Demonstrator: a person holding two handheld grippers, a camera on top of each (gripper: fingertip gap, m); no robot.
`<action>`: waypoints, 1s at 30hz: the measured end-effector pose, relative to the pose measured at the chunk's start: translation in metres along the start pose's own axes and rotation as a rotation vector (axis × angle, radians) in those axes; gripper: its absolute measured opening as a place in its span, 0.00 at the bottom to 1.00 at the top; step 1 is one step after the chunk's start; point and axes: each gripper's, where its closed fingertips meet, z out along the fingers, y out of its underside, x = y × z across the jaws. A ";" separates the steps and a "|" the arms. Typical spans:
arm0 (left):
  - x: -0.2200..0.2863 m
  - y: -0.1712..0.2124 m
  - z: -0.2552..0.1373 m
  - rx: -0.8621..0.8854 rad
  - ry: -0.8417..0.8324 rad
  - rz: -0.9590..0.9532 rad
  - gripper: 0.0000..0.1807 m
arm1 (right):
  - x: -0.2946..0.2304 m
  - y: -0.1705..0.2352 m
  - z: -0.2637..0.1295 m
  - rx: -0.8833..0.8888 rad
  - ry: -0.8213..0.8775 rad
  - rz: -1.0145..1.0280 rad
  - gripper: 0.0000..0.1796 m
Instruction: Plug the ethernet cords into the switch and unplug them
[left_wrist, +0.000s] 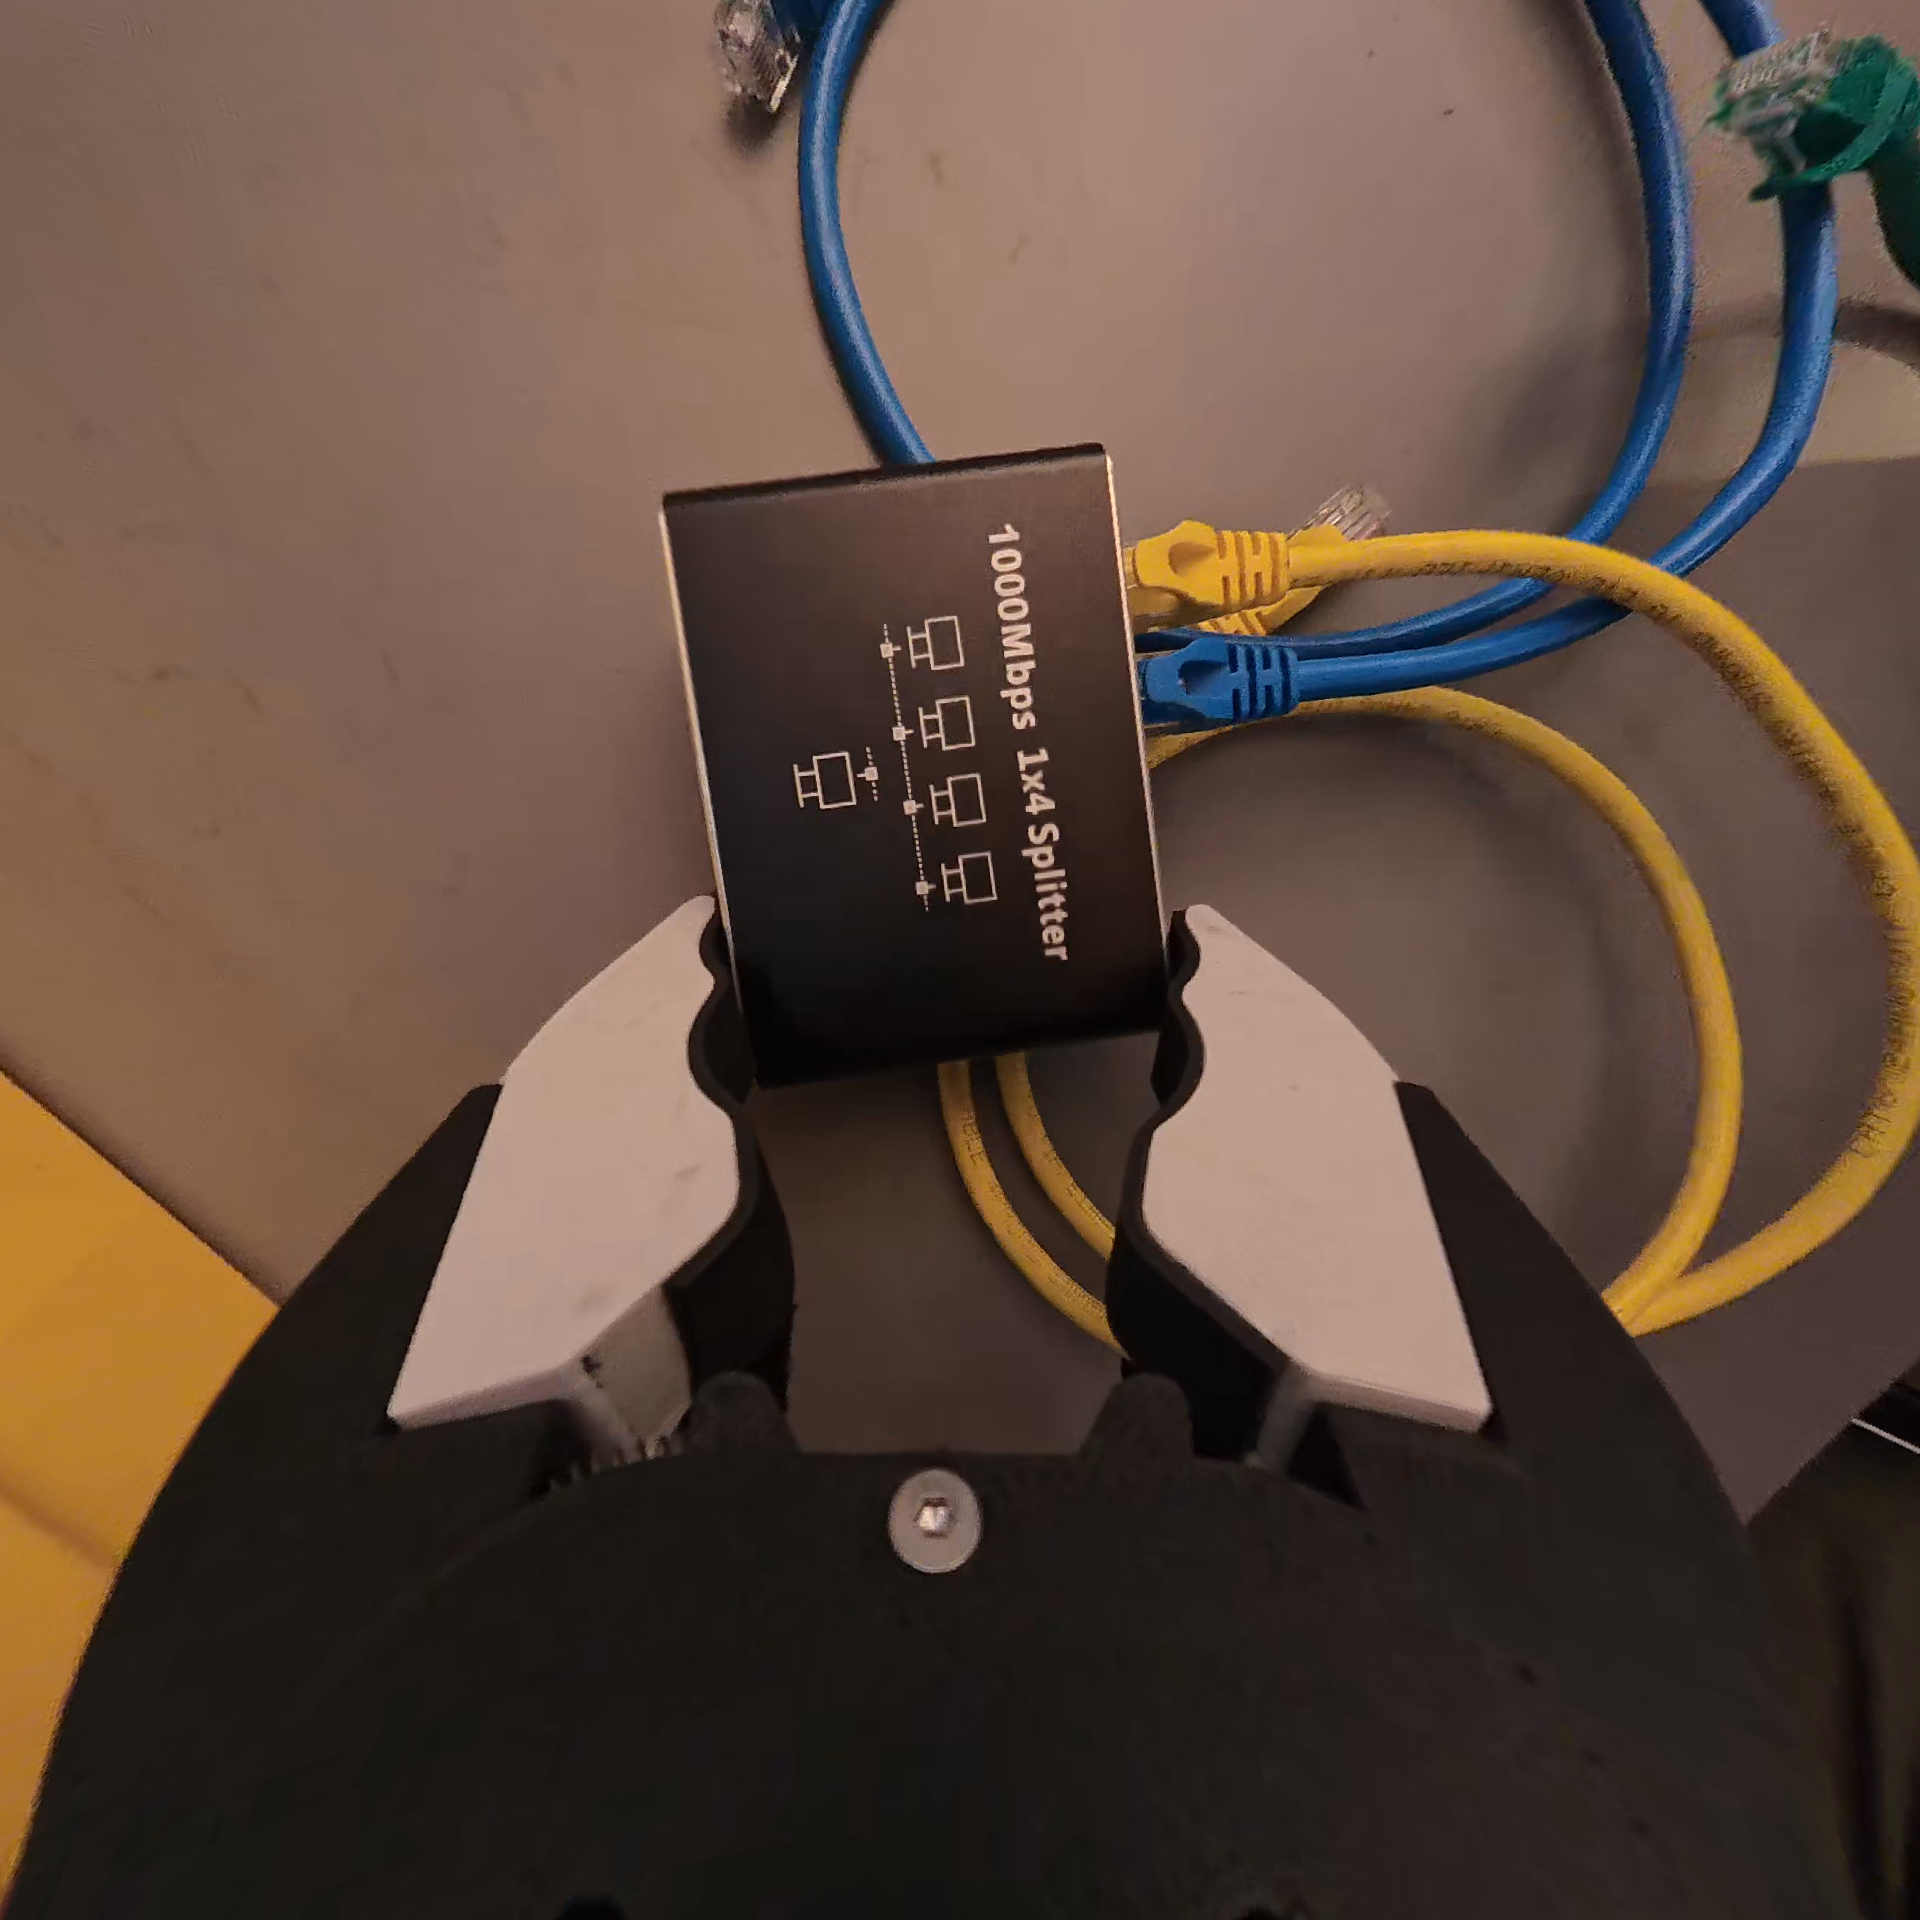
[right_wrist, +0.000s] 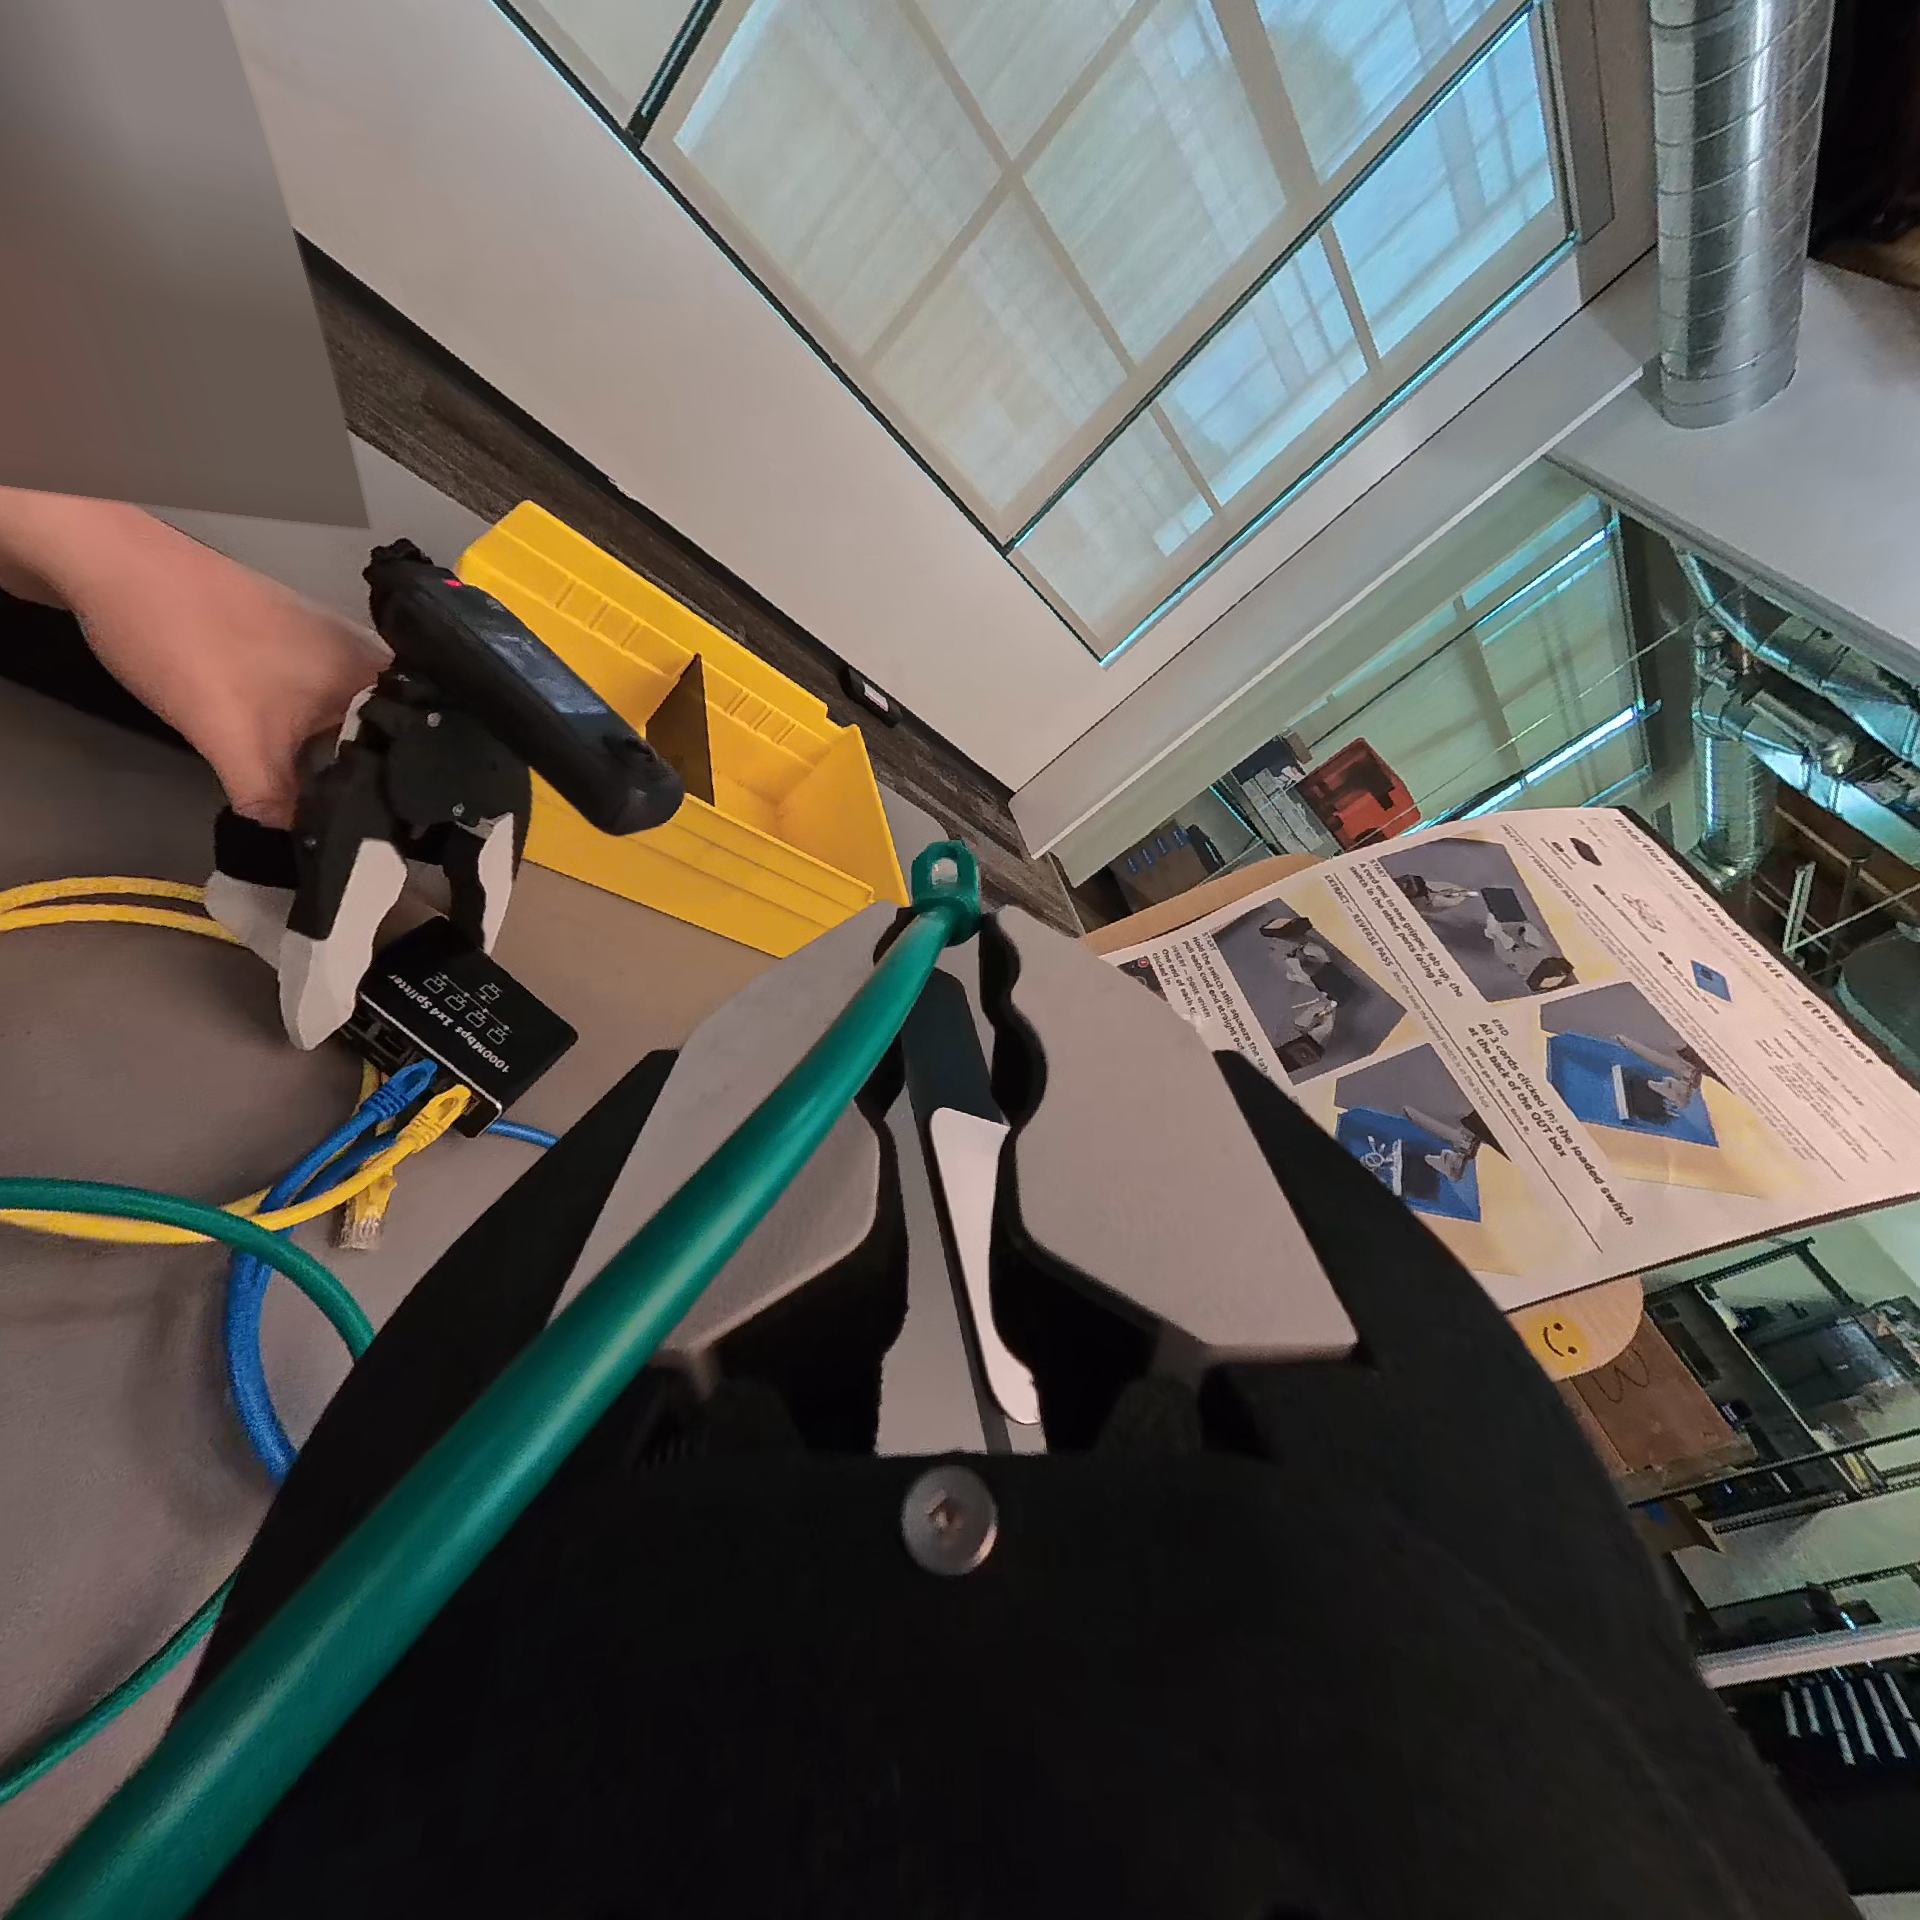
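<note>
At frame centre, my left claw (left_wrist: 951, 971) clamps the rigid switch (left_wrist: 914, 748); my right claw (right_wrist: 940, 925) pinches the limp green cord (right_wrist: 665, 1226) behind its plug.

Switch (left_wrist: 914, 758) on the table (left_wrist: 364, 520), its near end between the left gripper's (left_wrist: 951, 997) fingers; two cords (left_wrist: 1236, 623) enter its right side. Bin (right_wrist: 727, 790) behind switch; instruction sheet (right_wrist: 1538, 1039) at right.

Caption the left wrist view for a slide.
Left tongs clamp the black switch on the grey table, yellow plug and blue plug seated.
</note>
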 end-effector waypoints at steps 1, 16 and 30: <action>0.001 0.000 -0.001 -0.005 0.015 -0.017 0.42 | 0.000 0.001 0.000 -0.002 -0.002 0.002 0.07; 0.005 0.005 0.001 -0.027 -0.048 0.038 0.42 | 0.000 0.002 0.000 -0.008 -0.002 0.000 0.06; 0.004 0.009 0.006 -0.095 -0.063 0.207 0.55 | -0.003 0.007 0.004 -0.031 -0.010 -0.006 0.06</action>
